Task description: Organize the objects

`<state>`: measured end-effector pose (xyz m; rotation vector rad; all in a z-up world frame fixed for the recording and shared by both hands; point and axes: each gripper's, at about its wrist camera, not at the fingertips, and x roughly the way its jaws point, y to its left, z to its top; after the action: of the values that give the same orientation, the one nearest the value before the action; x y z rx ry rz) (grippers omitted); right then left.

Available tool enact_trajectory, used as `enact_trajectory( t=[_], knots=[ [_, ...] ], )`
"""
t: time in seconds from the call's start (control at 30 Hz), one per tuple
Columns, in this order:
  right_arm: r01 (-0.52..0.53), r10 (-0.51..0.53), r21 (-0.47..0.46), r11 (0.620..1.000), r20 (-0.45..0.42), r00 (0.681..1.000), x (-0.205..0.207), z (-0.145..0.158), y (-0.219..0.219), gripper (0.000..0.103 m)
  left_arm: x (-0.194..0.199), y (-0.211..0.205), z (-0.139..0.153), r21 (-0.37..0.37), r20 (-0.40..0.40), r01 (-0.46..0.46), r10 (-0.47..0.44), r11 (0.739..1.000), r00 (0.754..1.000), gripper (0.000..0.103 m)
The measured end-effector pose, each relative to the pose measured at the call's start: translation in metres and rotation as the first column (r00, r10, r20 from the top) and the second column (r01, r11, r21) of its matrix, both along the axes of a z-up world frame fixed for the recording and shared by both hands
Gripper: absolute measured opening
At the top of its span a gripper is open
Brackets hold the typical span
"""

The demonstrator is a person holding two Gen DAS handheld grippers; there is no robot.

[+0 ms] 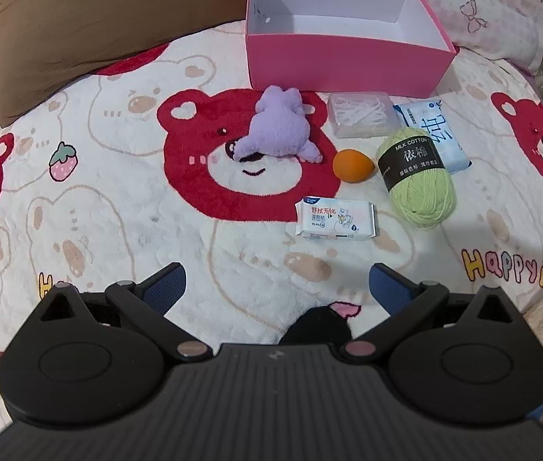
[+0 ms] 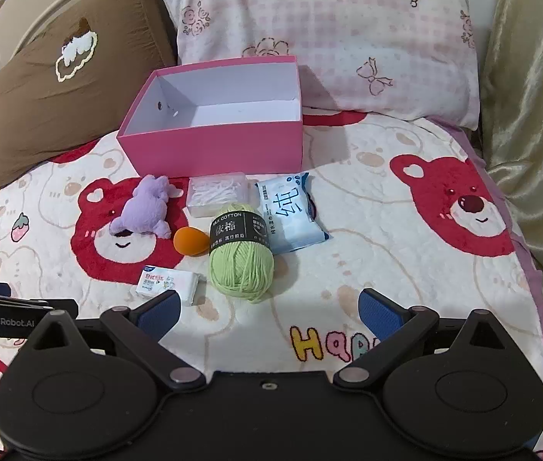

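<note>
An empty pink box [image 1: 344, 59] [image 2: 214, 146] stands open on the bear-print blanket. In front of it lie a purple plush toy [image 1: 275, 126] [image 2: 143, 207], a clear case of cotton swabs [image 1: 361, 114] [image 2: 217, 194], a blue tissue pack [image 1: 438, 134] [image 2: 290, 213], an orange sponge egg [image 1: 350, 165] [image 2: 190, 241], a green yarn ball [image 1: 417, 180] [image 2: 240, 257] and a small white wipes pack [image 1: 336, 218] [image 2: 168, 282]. My left gripper [image 1: 277, 288] hovers open just before the wipes pack. My right gripper [image 2: 267, 309] is open, close to the yarn, holding nothing.
A brown pillow [image 1: 98, 30] [image 2: 68, 77] lies at the back left and a pink checked pillow [image 2: 329, 38] behind the box. A shiny beige curtain [image 2: 532, 134] hangs at the right. The left gripper's body [image 2: 2, 313] shows at the right wrist view's left edge.
</note>
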<state>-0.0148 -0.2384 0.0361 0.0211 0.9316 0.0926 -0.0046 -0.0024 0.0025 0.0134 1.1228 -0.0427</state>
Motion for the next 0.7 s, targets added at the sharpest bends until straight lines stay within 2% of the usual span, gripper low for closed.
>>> enact_trajectory(
  t=[0.7],
  knots=[
    [0.021, -0.021, -0.003, 1.0, -0.011, 1.0, -0.0044, -0.0021, -0.002, 0.1, -0.007, 0.0031, 0.0026, -0.03, 0.009, -0.006, 0.006, 1.0, 1.0, 0.103]
  ],
)
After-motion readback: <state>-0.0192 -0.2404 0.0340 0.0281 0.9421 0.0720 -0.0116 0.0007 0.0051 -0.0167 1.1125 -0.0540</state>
